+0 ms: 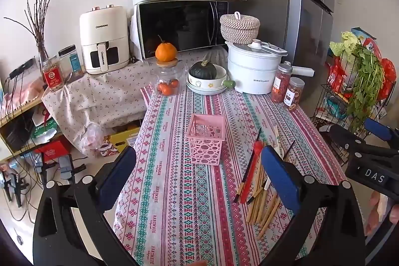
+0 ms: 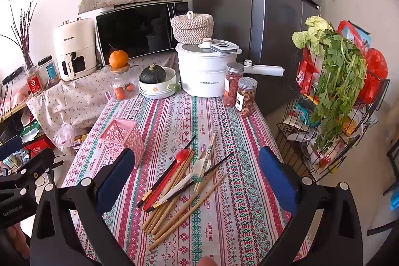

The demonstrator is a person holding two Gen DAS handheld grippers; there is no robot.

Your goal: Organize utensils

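A pink perforated square holder stands upright and empty on the patterned tablecloth; it also shows in the right wrist view. To its right lies a loose pile of utensils: several bamboo chopsticks, black chopsticks, a red spoon and a white spoon. In the left wrist view the pile is partly hidden by my right finger. My left gripper is open and empty, above the table in front of the holder. My right gripper is open and empty, above the pile.
At the table's back stand a glass jar with an orange, a bowl with a squash, a white cooker and two snack jars. A wire rack with greens stands to the right. The microwave sits behind.
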